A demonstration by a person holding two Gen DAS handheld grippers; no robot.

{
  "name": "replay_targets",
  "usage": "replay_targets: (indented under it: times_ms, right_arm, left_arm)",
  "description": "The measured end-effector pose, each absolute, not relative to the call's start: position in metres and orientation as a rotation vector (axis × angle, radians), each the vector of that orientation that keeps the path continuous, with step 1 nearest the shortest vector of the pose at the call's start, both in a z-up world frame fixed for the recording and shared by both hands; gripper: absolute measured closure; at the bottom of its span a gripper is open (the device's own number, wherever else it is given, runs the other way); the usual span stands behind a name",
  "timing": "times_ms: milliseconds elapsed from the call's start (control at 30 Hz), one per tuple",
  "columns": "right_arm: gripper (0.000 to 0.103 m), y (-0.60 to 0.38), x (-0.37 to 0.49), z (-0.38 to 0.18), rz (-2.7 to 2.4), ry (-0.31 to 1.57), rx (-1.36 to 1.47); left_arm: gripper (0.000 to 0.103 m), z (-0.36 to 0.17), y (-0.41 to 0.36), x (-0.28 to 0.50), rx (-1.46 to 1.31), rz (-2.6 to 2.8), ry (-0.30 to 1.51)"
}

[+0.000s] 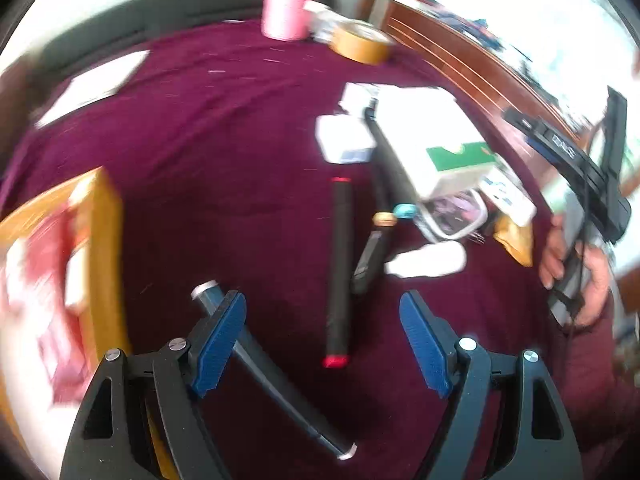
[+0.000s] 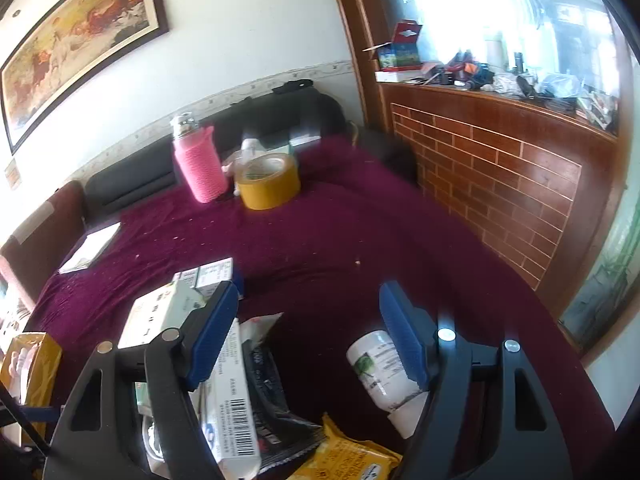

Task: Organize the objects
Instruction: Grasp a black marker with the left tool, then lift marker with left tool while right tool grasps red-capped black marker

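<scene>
Both the left tongs [image 1: 322, 340] and right tongs [image 2: 308, 336] are wide and empty, with pens [image 1: 339, 272] and boxes [image 1: 430, 140] still scattered on the counter [image 1: 224, 128].

The left wrist view is smeared by motion: the orange cardboard box [image 1: 96, 240] at its left edge is cut off, and the red and white contents cannot be told apart. Print on the white and green carton [image 1: 436, 140] is unreadable. The dark pen with silver ends [image 1: 272, 372] passes behind one blue finger. In the right wrist view, the white plastic bottle [image 2: 376, 364] is partly hidden behind a finger, and the yellow crinkled packet [image 2: 352, 456] runs off the bottom edge.
</scene>
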State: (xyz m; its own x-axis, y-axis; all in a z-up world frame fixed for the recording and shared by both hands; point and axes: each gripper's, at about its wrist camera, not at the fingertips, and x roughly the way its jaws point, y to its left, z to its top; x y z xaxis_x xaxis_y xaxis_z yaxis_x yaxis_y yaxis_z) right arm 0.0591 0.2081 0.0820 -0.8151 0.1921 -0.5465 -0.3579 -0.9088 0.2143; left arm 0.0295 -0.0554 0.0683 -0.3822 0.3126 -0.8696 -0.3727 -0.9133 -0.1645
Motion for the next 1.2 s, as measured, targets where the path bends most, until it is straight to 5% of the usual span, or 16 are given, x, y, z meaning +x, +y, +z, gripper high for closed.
replay_targets:
  times_ms: [200,467,533,600,667,1000,1200]
  right_arm:
    - [0.030,0.211,0.058,0.080,2.697,0.464,-0.782]
    - [0.030,0.202,0.060,0.080,2.706,0.406,-0.784]
    - [0.030,0.202,0.060,0.080,2.700,0.387,-0.780]
    - [0.030,0.202,0.060,0.080,2.691,0.373,-0.775]
    - [0.030,0.202,0.059,0.079,2.687,0.362,-0.766]
    - [0.030,0.180,0.067,0.086,2.621,0.145,-0.616]
    - [0.030,0.121,0.103,0.144,2.965,0.276,-0.697]
  left_arm:
    - [0.029,0.052,-0.095,0.054,-1.550,2.510,-0.012]
    - [0.030,0.038,-0.081,0.061,-1.443,2.644,0.143]
    - [0.038,0.029,-0.075,0.063,-1.408,2.724,0.248]
    - [0.076,0.018,-0.070,0.067,-1.370,2.730,0.299]
    - [0.092,0.021,-0.071,0.072,-1.393,2.710,0.239]
    - [0.091,0.069,-0.121,0.111,-1.155,2.675,-0.106]
    - [0.091,0.092,-0.159,0.122,-1.013,2.657,-0.257]
